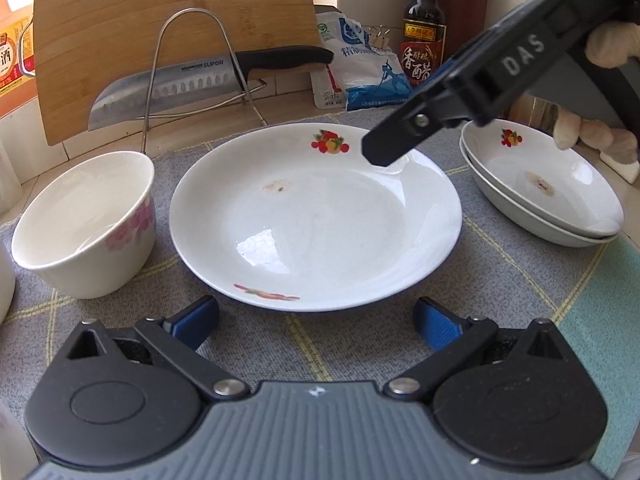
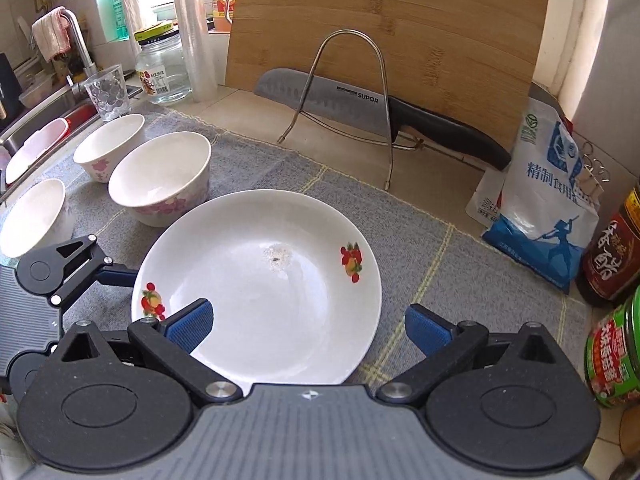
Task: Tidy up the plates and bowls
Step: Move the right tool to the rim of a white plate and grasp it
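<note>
Both jaws are spread wide and nothing is gripped: the right gripper is poised over the near rim of the loose plate, the left gripper just short of it. Right of that plate, two plates are already stacked. Left of it, three bowls are not yet nested.

- The plate lies on the cloth, in the middle.
- A bowl stands just left of it.
- Two stacked plates lie at the right.
- The board and knife stand behind.
</note>
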A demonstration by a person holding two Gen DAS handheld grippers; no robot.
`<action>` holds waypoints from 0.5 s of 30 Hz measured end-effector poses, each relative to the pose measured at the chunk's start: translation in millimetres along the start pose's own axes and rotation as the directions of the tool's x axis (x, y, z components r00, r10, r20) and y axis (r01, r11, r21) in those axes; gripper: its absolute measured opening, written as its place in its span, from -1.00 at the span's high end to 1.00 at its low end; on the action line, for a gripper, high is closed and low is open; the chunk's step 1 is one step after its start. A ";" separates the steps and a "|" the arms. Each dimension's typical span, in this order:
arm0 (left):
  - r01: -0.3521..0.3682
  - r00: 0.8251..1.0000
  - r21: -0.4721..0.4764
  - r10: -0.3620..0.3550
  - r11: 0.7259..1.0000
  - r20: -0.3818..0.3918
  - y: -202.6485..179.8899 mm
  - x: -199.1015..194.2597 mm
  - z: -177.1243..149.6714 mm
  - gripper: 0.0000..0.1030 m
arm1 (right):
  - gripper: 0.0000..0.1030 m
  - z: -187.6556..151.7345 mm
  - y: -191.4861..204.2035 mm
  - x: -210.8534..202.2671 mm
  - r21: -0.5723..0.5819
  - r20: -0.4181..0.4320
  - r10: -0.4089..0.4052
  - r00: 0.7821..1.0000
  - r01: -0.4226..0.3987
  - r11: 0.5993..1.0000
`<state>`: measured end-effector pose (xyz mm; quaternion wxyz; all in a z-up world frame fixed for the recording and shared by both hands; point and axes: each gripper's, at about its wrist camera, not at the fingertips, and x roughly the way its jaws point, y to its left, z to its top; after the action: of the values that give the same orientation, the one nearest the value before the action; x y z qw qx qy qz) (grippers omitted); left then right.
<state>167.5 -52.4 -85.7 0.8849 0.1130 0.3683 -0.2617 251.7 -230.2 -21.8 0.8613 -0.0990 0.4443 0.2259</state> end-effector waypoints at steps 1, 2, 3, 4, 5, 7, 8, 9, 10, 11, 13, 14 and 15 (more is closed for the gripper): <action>-0.002 1.000 -0.001 0.002 1.000 -0.001 -0.3 0.1 0.2 -1.00 | -1.00 4.7 -3.6 7.7 0.001 -0.014 0.004 1.000 -0.004 1.000; -0.003 1.000 -0.001 0.003 1.000 -0.003 -0.3 0.2 0.4 -1.00 | -1.00 9.2 -7.1 15.4 0.006 -0.030 0.011 0.999 -0.011 1.000; -0.004 1.000 -0.001 0.004 1.000 -0.004 -0.7 0.1 0.3 -1.00 | -1.00 13.0 -10.6 23.3 0.014 -0.045 0.017 0.999 -0.017 1.000; -0.005 1.000 -0.001 0.005 1.000 -0.005 -0.7 0.2 0.4 -1.00 | -1.00 16.5 -13.7 31.2 0.022 -0.064 0.022 0.998 -0.020 1.000; -0.005 1.000 0.000 0.005 1.000 -0.005 -0.7 0.1 0.2 -1.00 | -1.00 19.3 -16.3 39.0 0.027 -0.084 0.027 0.996 -0.025 0.999; -0.005 1.000 0.000 0.005 1.000 -0.006 -0.5 -0.1 0.3 -1.00 | -1.00 23.2 -20.2 52.3 0.030 -0.120 0.041 0.992 -0.038 0.999; -0.004 1.000 0.000 0.004 1.000 -0.007 -0.2 0.0 0.5 -1.00 | -1.00 24.1 -22.0 58.3 0.031 -0.138 0.047 0.989 -0.043 0.999; -0.005 1.000 -0.002 0.005 1.000 -0.007 0.0 0.0 0.7 -1.00 | -1.00 25.3 -23.1 63.1 0.031 -0.152 0.056 0.987 -0.052 0.998; -0.007 1.000 -0.003 0.007 1.000 -0.008 0.1 0.1 0.9 -1.00 | -1.00 26.4 -23.9 66.7 0.032 -0.160 0.066 0.985 -0.061 0.998; -0.009 1.000 -0.005 0.008 1.000 -0.008 0.1 0.2 1.0 -1.00 | -1.00 27.7 -24.7 69.6 0.034 -0.165 0.078 0.983 -0.073 0.997; -0.011 1.000 -0.007 0.011 1.000 -0.007 0.2 0.2 0.9 -1.00 | -1.00 29.7 -26.3 73.1 0.037 -0.169 0.105 0.980 -0.101 0.994; -0.010 1.000 -0.008 0.010 1.000 -0.007 0.4 0.2 0.9 -1.00 | -1.00 31.1 -27.2 75.8 0.039 -0.172 0.114 0.978 -0.109 0.993; -0.010 1.000 -0.007 0.010 1.000 -0.007 0.8 0.3 1.0 -1.00 | -1.00 31.9 -27.7 77.5 0.038 -0.175 0.124 0.977 -0.119 0.992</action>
<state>168.7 -52.2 -85.2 0.8853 0.1125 0.3719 -0.2556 326.9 -219.3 -66.7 0.8042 -0.0794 0.5275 0.2621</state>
